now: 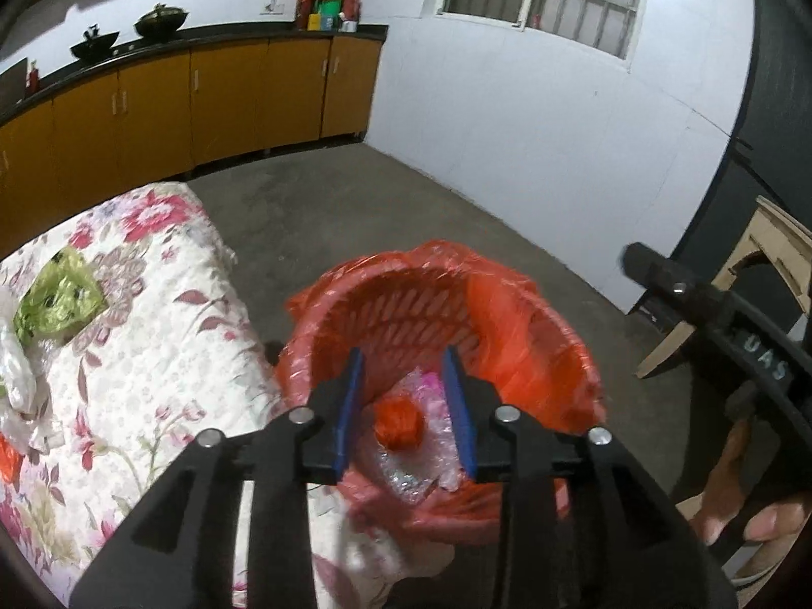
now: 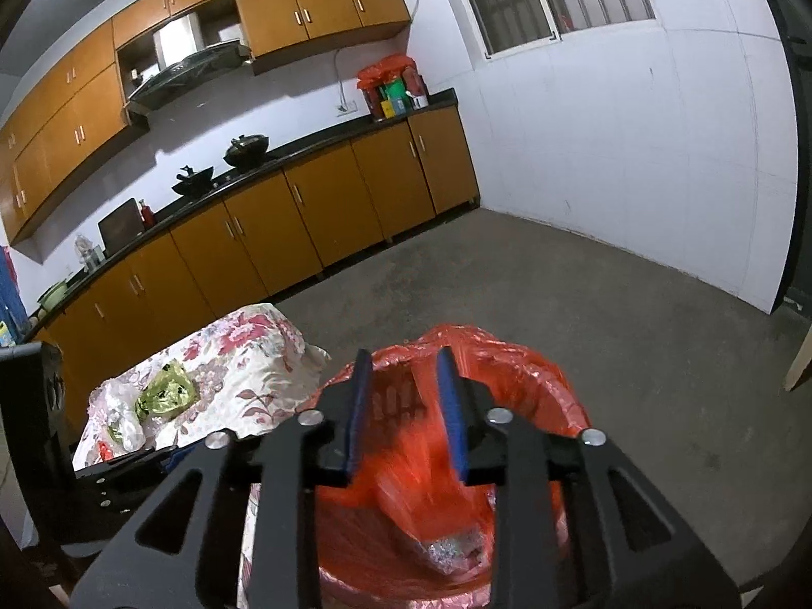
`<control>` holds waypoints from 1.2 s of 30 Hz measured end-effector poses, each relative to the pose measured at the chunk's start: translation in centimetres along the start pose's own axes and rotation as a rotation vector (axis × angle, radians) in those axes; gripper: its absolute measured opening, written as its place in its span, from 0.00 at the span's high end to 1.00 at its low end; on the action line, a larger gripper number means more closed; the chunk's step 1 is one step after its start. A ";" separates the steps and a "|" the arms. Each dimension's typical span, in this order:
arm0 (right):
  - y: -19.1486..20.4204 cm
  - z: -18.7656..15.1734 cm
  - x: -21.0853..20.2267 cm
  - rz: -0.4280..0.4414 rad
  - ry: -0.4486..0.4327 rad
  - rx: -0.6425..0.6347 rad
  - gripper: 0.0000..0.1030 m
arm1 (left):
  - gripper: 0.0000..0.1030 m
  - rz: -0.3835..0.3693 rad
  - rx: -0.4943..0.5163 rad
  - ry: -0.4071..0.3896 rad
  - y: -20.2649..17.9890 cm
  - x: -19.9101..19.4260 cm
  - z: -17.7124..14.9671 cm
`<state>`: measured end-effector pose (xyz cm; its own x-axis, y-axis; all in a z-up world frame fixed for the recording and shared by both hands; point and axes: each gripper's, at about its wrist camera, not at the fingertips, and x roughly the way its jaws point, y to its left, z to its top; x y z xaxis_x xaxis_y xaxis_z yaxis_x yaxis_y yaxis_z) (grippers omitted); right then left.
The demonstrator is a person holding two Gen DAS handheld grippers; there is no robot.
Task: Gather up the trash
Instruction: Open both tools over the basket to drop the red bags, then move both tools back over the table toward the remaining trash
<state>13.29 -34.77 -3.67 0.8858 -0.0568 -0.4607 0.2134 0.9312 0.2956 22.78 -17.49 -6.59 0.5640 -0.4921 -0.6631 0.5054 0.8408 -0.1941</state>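
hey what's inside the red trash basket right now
Inside the red basket, lined with a red bag: a crumpled red ball on clear plastic wrapping. Anything underneath is hidden.

bin (image 1: 507,314) right of table (image 1: 167,335), wrappers (image 1: 401,424) inside

Only one bit of lettering can be read from here: pale raised letters, "UAS", run along the black curved body of the right tongs (image 1: 731,335), seen at the right edge of the left wrist view, well to the right of the red basket (image 1: 406,314). The colourful packages on the counter (image 2: 325,139) under the window carry print, but it is too small and blurred to make out.
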 end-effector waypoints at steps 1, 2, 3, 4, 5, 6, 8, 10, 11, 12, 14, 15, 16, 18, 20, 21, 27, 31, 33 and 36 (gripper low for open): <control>-0.1 -0.1 -0.1 -0.006 0.000 0.000 0.71 | 0.65 0.009 -0.010 0.001 0.4 0.0 -0.2; -0.2 -0.1 -0.2 -0.012 -0.001 -0.001 0.70 | 0.62 0.022 -0.023 0.000 1.1 -0.2 -0.4; -0.2 -0.1 -0.4 -0.018 -0.004 -0.003 0.67 | 0.61 0.038 -0.033 -0.004 1.6 -0.4 -0.6; -0.3 -0.1 -0.5 -0.023 -0.007 -0.006 0.64 | 0.57 0.062 -0.043 -0.011 2.3 -0.7 -0.8; -0.3 -0.1 -0.6 -0.026 -0.010 -0.009 0.64 | 0.53 0.077 -0.048 -0.016 2.8 -1.0 -1.0; -0.3 -0.1 -0.6 -0.027 -0.012 -0.012 0.64 | 0.52 0.095 -0.053 -0.020 3.3 -1.3 -1.2; -0.2 -0.1 -0.7 -0.026 -0.014 -0.018 0.64 | 0.49 0.132 -0.063 -0.029 4.4 -2.0 -1.6; 0.2 -0.1 -0.7 -0.021 -0.012 -0.027 0.64 | 0.48 0.167 -0.069 -0.040 5.4 -2.8 -2.3; 0.4 -0.2 -0.7 -0.018 -0.010 -0.033 0.64 | 0.46 0.180 -0.071 -0.045 5.8 -3.2 -2.4; 0.6 -0.2 -0.7 -0.014 -0.008 -0.039 0.64 | 0.46 0.203 -0.073 -0.054 6.4 -3.7 -2.7; 1.1 -0.3 -0.6 -0.003 -0.001 -0.053 0.64 | 0.43 0.234 -0.078 -0.065 7.3 -4.4 -3.1; 1.4 -0.4 -0.5 0.004 0.002 -0.059 0.64 | 0.43 0.252 -0.084 -0.071 7.9 -4.9 -3.3; 1.8 -0.5 -0.5 0.012 0.005 -0.065 0.64 | 0.42 0.270 -0.091 -0.076 8.5 -5.3 -3.6; 2.6 -0.6 -0.2 0.032 0.016 -0.074 0.64 | 0.41 0.300 -0.106 -0.083 9.6 -6.0 -4.0; 3.5 -0.7 -0.1 0.049 0.025 -0.088 0.64 | 0.39 0.326 -0.126 -0.090 10.7 -6.8 -4.5; 4.0 -0.8 0.0 0.059 0.030 -0.096 0.64 | 0.38 0.341 -0.137 -0.094 11.3 -7.2 -4.8; 8.4 -1.2 1.1 0.143 0.066 -0.161 0.64 | 0.28 0.473 -0.216 -0.133 16.1 -10.4 -7.0; 12.9 -1.5 2.2 0.227 0.092 -0.215 0.64 | 0.22 0.568 -0.294 -0.169 20.0 -13.1 -8.6; 15.1 -1.6 2.8 0.265 0.107 -0.239 0.64 | 0.22 0.601 -0.336 -0.186 21.8 -14.4 -9.2; 18.9 -2.1 4.0 0.329 0.138 -0.282 0.64 | 0.22 0.637 -0.383 -0.202 23.9 -16.0 -10.1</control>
<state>19.95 -16.65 -1.71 0.8202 0.2892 -0.4936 -0.2075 0.9544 0.2145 19.25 12.76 -7.97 0.7976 0.1126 -0.5926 -0.1975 0.9770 -0.0801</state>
